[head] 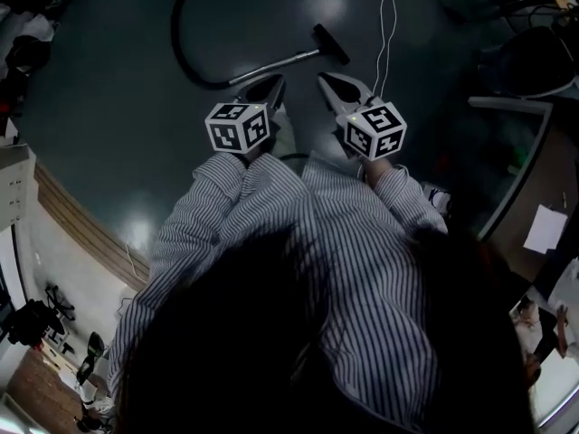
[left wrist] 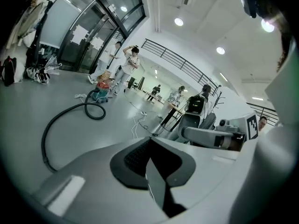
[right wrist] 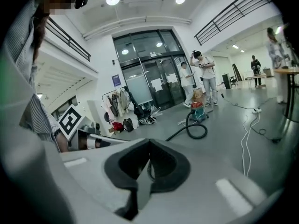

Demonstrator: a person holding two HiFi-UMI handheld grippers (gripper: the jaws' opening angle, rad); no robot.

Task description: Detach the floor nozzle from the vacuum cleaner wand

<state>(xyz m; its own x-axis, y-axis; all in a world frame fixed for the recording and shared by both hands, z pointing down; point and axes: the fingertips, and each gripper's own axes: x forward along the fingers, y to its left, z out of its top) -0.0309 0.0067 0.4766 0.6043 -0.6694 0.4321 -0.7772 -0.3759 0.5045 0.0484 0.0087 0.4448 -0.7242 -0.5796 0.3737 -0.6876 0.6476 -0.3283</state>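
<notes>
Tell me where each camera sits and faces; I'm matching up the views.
Head view: on the person's head, facing steeply down at the floor, wand and floor nozzle; striped sleeves, left gripper and right gripper show.
Left gripper view: rides the left gripper, faces along its shut jaws across the floor; right gripper at right.
Right gripper view: rides the right gripper, faces the glass doors; left gripper at left.
Shared: both gripper views show the vacuum canister and hose.

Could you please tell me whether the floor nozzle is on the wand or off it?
On: the floor nozzle sits joined to the far end of the wand, with no gap visible between them in the head view.
</notes>
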